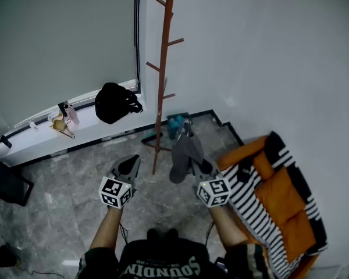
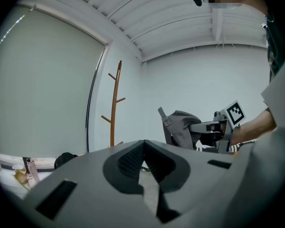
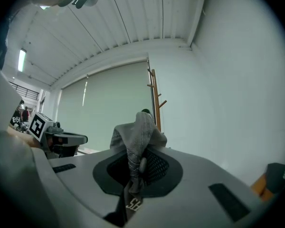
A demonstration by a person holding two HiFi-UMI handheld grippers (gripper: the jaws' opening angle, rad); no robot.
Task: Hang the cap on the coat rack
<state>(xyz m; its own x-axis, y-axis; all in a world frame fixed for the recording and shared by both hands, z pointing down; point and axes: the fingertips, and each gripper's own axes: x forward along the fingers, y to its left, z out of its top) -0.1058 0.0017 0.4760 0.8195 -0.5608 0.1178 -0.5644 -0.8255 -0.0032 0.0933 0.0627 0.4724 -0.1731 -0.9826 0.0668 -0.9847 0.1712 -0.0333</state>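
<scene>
Floor [image 1: 58, 214] of grey stone spreads below the person, with an orange armchair [image 1: 285, 208] under a striped throw at the right. The tall wooden coat rack [image 1: 161, 86] stands ahead near the wall corner, and a black bag [image 1: 113, 103] sits on the window ledge to its left. The grey cap [image 1: 185, 156] hangs in the air short of the rack, well apart from its pegs. A fold of its fabric is pinched in the right gripper [image 3: 137, 163], whose fingers are clamped on it. The left gripper [image 2: 143, 151] is held alongside, fingers together with nothing between them. The pinch looks thin, on bunched cloth rather than the brim, so the cap could slip out on the way. Held crumpled like this, its opening may not face a peg, and it might only drape there and slide off once let go. A hard push against a peg could also rock the slender rack on its base.
</scene>
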